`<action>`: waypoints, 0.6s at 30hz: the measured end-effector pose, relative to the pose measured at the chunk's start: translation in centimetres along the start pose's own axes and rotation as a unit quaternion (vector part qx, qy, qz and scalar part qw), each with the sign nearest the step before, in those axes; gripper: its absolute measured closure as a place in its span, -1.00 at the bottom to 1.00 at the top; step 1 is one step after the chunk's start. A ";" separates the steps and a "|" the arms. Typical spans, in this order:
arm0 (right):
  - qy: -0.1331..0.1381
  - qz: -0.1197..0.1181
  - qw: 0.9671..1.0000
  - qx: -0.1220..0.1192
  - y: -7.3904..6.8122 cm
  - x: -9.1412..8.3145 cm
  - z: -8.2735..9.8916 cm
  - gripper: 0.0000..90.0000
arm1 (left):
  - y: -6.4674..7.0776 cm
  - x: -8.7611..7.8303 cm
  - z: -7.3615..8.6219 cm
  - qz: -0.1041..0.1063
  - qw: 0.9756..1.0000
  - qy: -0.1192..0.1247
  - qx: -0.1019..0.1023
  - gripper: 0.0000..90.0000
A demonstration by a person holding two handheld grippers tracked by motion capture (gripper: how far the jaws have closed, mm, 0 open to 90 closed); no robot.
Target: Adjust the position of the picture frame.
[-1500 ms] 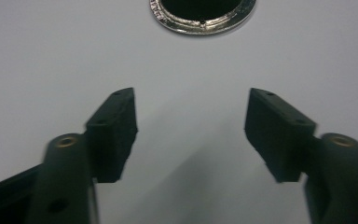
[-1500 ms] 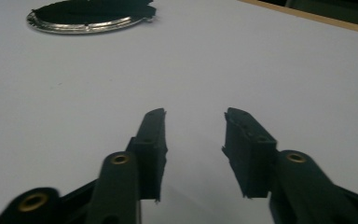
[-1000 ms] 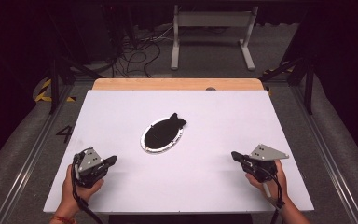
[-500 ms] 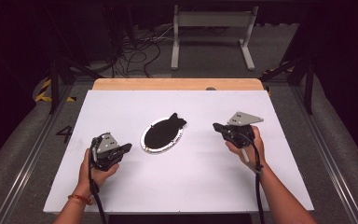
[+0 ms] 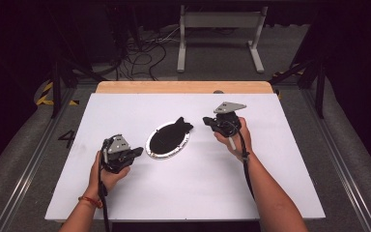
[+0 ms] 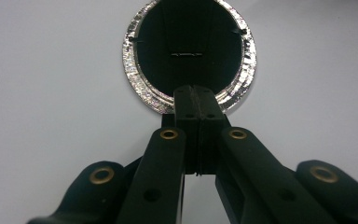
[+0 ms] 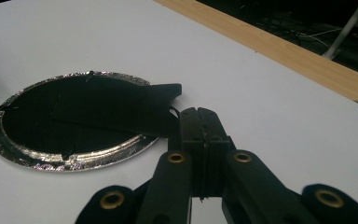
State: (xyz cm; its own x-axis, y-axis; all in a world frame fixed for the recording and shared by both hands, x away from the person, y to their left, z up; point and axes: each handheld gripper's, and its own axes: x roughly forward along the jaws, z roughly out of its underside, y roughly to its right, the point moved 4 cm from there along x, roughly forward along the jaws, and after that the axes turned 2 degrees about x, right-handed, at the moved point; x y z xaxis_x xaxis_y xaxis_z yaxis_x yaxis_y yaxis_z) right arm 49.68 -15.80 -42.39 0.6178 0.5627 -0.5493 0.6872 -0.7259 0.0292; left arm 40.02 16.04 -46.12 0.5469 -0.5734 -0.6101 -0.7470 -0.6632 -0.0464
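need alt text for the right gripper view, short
The right tool, its two black jaws shut together, points at an oval picture frame with a silver rim lying face down on a white table. The frame's black stand flap reaches toward the jaw tips. The table's wooden edge runs along the upper right.

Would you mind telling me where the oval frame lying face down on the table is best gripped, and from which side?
Probably by the black stand flap on the frame: its free end overhangs the silver rim on the far right, nearest the right gripper. The rim itself lies flat on the table, offering little purchase.
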 end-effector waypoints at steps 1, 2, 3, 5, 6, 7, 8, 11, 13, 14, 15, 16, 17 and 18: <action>-0.001 -0.001 1.000 0.001 -0.1 0.4 -0.1 1.00 | 0.1 0.0 0.0 0.002 1.000 0.000 -0.001 1.00; -0.003 -0.001 1.000 0.001 -0.1 0.7 -0.2 1.00 | 0.2 0.0 0.1 0.004 1.000 0.000 -0.002 1.00; -0.004 -0.002 1.000 0.000 -0.2 1.1 -0.3 1.00 | 0.3 0.2 0.1 0.008 1.000 -0.002 0.001 1.00; -0.009 -0.003 1.000 -0.003 -0.3 1.8 -0.3 1.00 | 0.5 0.3 0.2 0.013 1.000 -0.002 -0.002 1.00; -0.012 -0.004 1.000 -0.002 -0.3 2.3 -0.3 1.00 | 0.6 0.4 0.3 0.015 1.000 -0.005 -0.002 1.00; -0.017 -0.003 1.000 -0.003 -0.4 2.7 -0.2 1.00 | 0.9 0.6 0.4 0.017 1.000 -0.007 0.005 1.00; -0.024 -0.003 1.000 -0.005 -0.5 3.4 -0.1 1.00 | 1.1 0.7 0.5 0.018 1.000 -0.012 0.008 1.00; -0.036 -0.002 0.999 -0.005 -0.7 4.8 0.1 1.00 | 1.5 1.3 0.9 0.028 0.999 -0.022 0.011 1.00; -0.044 -0.003 0.999 -0.013 -1.0 5.6 0.3 1.00 | 1.5 1.6 1.0 0.025 0.999 -0.029 0.011 1.00; -0.051 0.000 0.999 -0.015 -1.1 5.9 0.4 1.00 | 1.5 1.7 0.9 0.024 0.999 -0.028 0.008 1.00; -0.059 0.004 0.998 -0.018 -1.0 6.4 0.6 1.00 | 1.5 1.8 0.8 0.024 0.999 -0.028 0.009 1.00; -0.061 0.004 0.998 -0.015 -1.0 6.7 0.7 1.00 | 1.5 1.9 0.8 0.023 0.999 -0.029 0.008 1.00; -0.060 0.004 0.998 -0.013 -0.9 6.8 0.8 1.00 | 1.5 2.0 0.8 0.022 0.999 -0.029 0.008 1.00; -0.057 0.008 0.998 -0.007 -0.7 6.9 0.7 1.00 | 1.5 2.0 0.8 0.022 0.999 -0.029 0.008 1.00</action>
State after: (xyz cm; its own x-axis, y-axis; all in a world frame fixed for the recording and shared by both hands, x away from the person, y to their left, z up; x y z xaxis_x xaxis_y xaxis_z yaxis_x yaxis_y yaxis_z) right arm 53.17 -11.64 -46.85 0.5812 0.5018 -0.6406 0.6838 -0.7280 0.0502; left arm 39.71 14.31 -47.99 0.4915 -0.5729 -0.6559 -0.7762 -0.6296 -0.0318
